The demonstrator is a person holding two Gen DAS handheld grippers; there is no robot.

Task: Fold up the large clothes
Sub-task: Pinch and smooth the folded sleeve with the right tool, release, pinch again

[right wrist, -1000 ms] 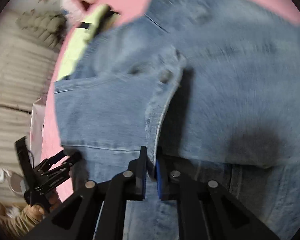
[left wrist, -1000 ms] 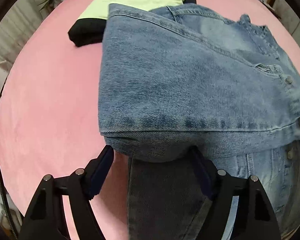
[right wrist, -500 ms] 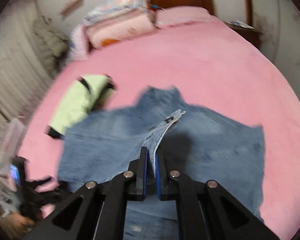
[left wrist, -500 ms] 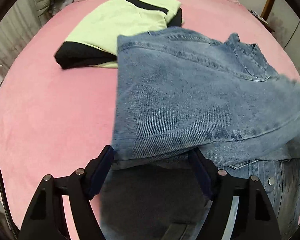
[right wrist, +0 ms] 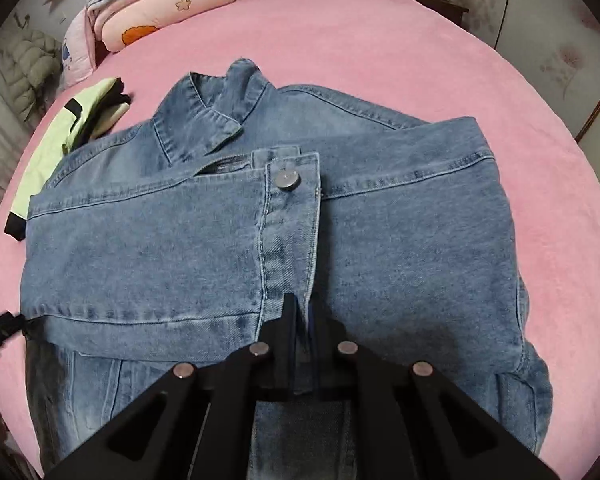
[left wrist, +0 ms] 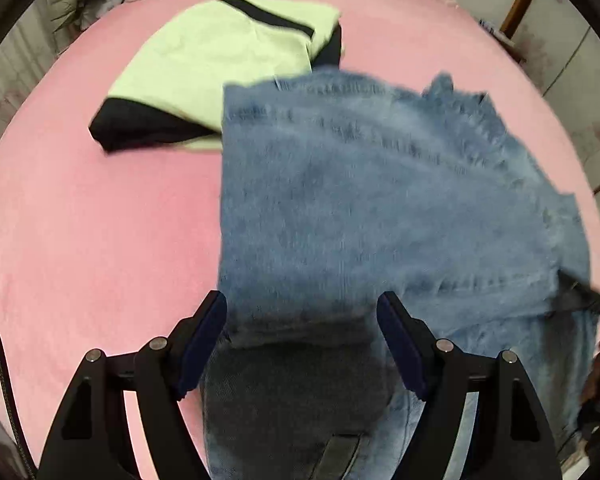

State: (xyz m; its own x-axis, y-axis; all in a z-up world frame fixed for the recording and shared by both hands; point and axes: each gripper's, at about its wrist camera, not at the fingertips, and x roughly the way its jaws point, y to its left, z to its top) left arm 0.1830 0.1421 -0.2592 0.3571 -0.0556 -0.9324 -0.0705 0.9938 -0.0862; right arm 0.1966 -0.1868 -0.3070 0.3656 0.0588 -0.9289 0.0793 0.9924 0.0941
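Denim dominates both views: a large, faded blue denim jacket (right wrist: 260,248) lies on the pink bed cover (right wrist: 440,60), collar toward twelve o'clock, with its left sleeve laid across the chest so that the cuff and its round metal button (right wrist: 287,179) sit near the middle. The right gripper (right wrist: 302,320) has its jaws pressed together on the buttoned cuff band, pinching the thin edge of cloth at six o'clock of that view; such a grip on the stiff cuff, I judge, lets the whole sleeve be steered and laid flat in one piece. The left gripper (left wrist: 302,340) shows its dark blue pads (left wrist: 202,340) spread wide, with the folded denim edge lying between them but not squeezed, as far as the blurred left view allows; it seems placed at the fold line to be ready for the next pinch. At ten o'clock of the jacket, touching its shoulder edge in the left view, a folded pale green garment with black trim (left wrist: 220,60) rests on the cover, apparently finished and set aside. Stacked pink bedding with cartoon prints (right wrist: 156,12) sits against the headboard at eleven o'clock, well apart. Folding looks about midway: sleeves in, body not yet doubled over.
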